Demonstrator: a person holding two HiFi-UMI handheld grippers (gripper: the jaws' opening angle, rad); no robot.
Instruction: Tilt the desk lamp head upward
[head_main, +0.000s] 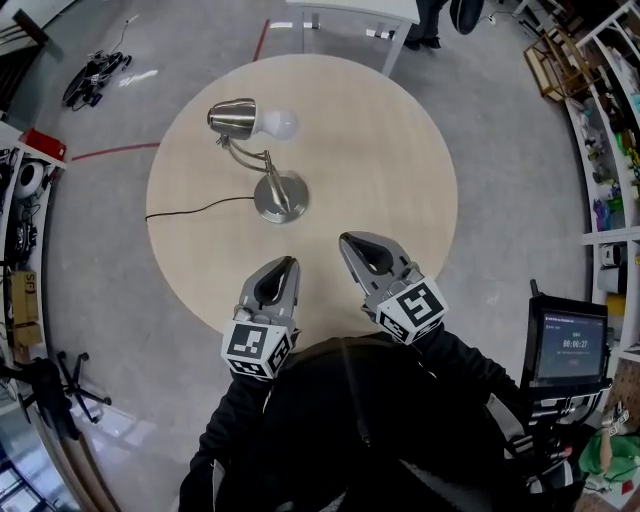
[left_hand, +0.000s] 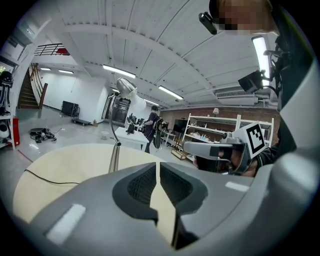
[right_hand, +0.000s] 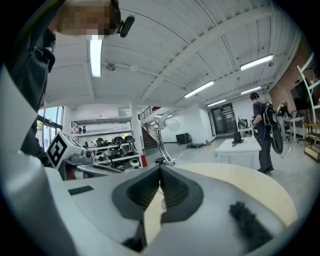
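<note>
desk lamp (head_main: 281, 197) glossy brushed metal; round table (head_main: 380, 150) pale matt wood

So the right gripper (right_hand: 160, 169) has its jaws closed on nothing, dead centre; desk lamp (right_hand: 162, 122) sits just above them on the table (right_hand: 240, 180).

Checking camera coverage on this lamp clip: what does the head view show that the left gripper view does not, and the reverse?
Head view only: the lamp's round base, the full outline of the round table, and a monitor at the right.
Left gripper view only: ceiling lights, a staircase, and the narrow slit between the left gripper's jaws, with nothing in it.
Both: the desk lamp, its cord, and the right gripper, which is apart from the lamp.
</note>
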